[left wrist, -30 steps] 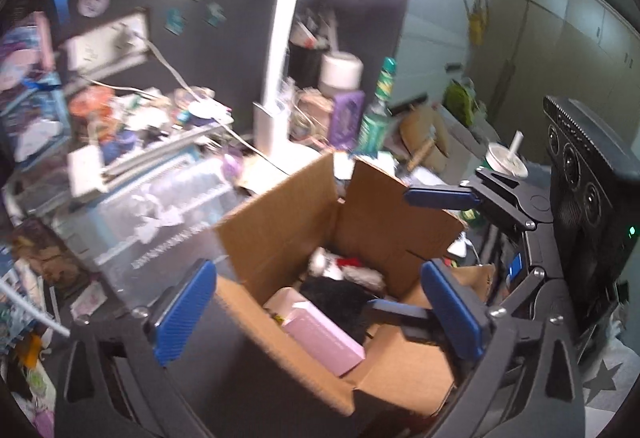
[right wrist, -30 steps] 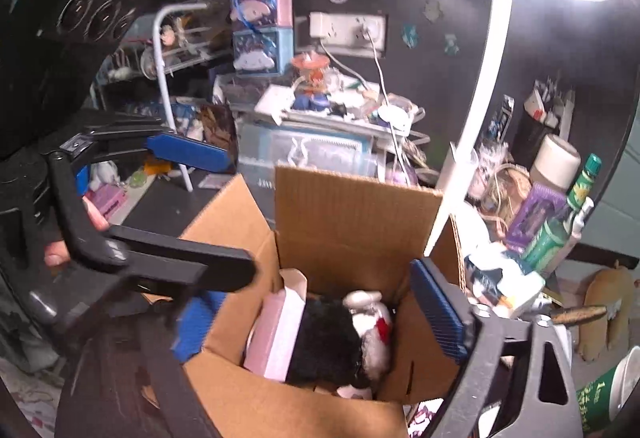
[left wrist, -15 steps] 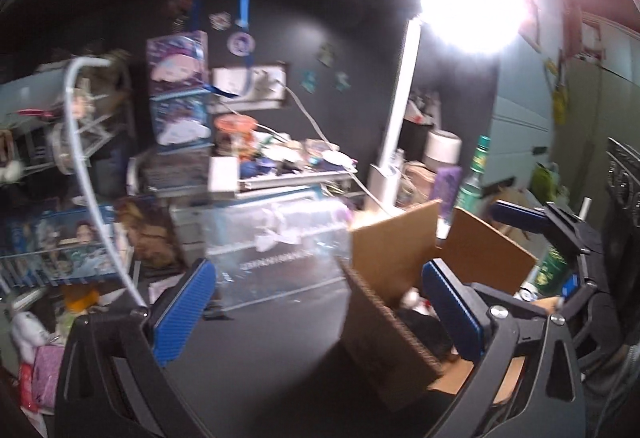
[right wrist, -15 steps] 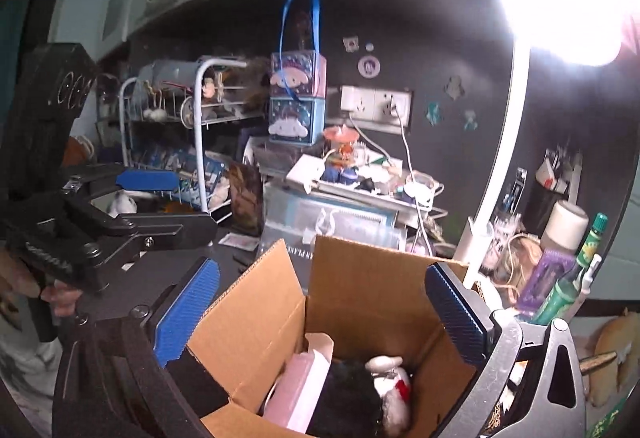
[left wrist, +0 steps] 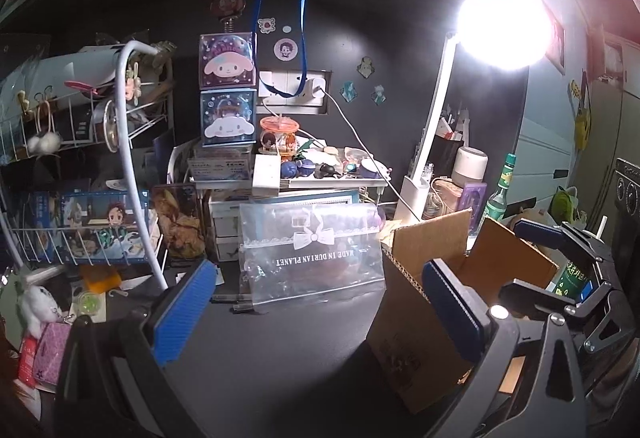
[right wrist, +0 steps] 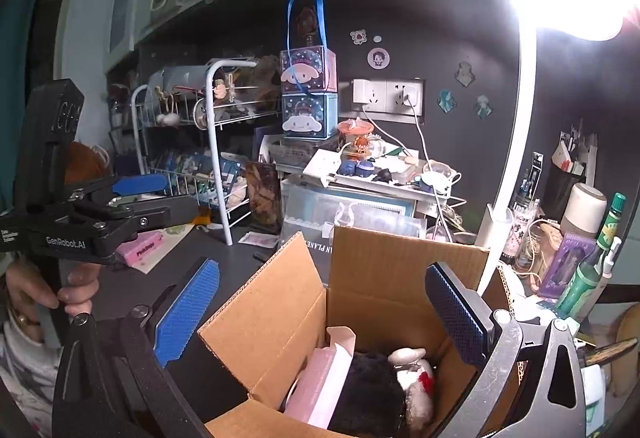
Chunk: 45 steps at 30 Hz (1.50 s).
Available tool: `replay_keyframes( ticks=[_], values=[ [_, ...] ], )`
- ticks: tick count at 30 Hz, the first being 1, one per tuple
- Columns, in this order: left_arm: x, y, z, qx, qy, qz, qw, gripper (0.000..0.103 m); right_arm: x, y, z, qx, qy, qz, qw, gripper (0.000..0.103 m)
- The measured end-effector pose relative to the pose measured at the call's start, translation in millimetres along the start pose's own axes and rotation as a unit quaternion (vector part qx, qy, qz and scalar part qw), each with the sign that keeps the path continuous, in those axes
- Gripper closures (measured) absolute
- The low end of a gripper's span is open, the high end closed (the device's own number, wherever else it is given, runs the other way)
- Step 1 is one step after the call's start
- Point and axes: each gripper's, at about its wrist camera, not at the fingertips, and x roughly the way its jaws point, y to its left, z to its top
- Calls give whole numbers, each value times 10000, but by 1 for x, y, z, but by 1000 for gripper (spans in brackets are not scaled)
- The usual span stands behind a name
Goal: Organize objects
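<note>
An open cardboard box stands on the dark desk. It holds a pink carton and a black-and-white plush toy. My right gripper hangs open over the box's near side, with nothing between its blue pads. My left gripper is also open and empty, left of the box, facing a clear plastic bag with a bow print. In the right wrist view a hand holds the left gripper. The right gripper shows at the left wrist view's right edge.
A white lamp rises behind the box. Green bottles and a purple pack crowd the right. A white wire rack and a pink packet sit at the left. Stacked character boxes and small figures fill the back.
My left gripper has swung left, away from the box, and now faces the desk and the clear bag. The right gripper's view has tilted up and its jaws stand wider.
</note>
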Motion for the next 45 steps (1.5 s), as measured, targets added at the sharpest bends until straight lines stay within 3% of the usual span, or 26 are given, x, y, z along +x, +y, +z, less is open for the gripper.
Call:
replay_keyframes(
  ticks=[45],
  values=[
    [-2, 4, -2, 102, 35, 24, 9999, 0, 1, -4, 0, 18, 1, -27, 10000, 0]
  ],
)
